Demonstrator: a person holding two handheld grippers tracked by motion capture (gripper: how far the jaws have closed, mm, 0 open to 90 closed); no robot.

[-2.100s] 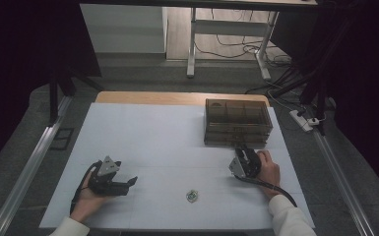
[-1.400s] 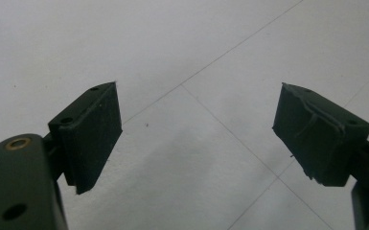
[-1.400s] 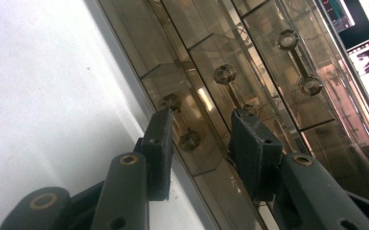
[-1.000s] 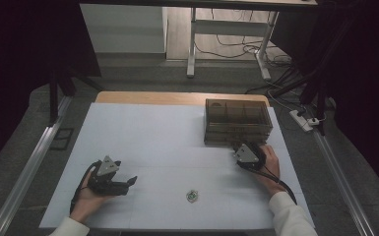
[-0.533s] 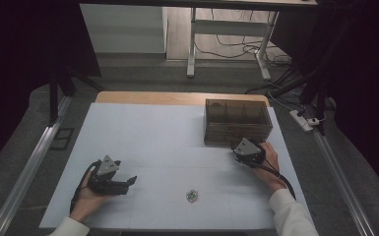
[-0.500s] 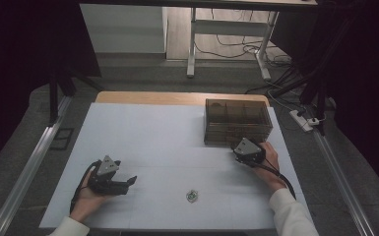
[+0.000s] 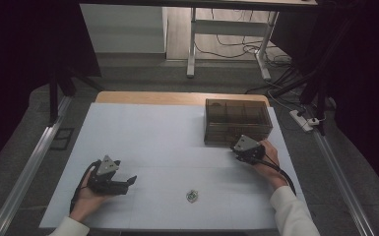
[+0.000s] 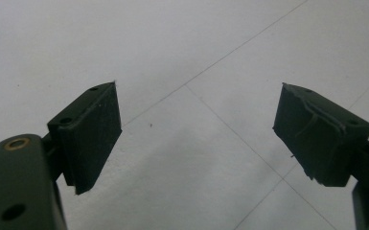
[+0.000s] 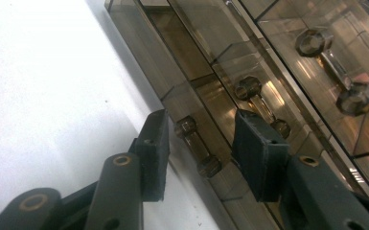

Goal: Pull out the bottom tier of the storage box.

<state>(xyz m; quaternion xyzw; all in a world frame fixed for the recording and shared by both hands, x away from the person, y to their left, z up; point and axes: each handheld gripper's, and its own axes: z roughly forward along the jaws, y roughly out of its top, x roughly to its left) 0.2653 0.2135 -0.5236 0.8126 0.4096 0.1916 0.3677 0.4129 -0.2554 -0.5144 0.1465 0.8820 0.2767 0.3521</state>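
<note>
At the right side of the table, the right gripper is reaching against the front of the smoky drawer box, which is standing near the far right corner of the white surface. Its jaws are standing partly spread around the lowest drawer's handle, a small bar with knobbed ends; the pads are sitting either side of it with gaps showing, so they are not yet pinching it. The jaws have just been closing a little on that handle, which suggests the hand is lining up to pull the drawer out. Meanwhile the left gripper is resting low on the near left, its jaws spread wide over bare table, probably waiting its turn. A small trinket is lying near the front edge, between the two hands, perhaps meant for the drawer
</note>
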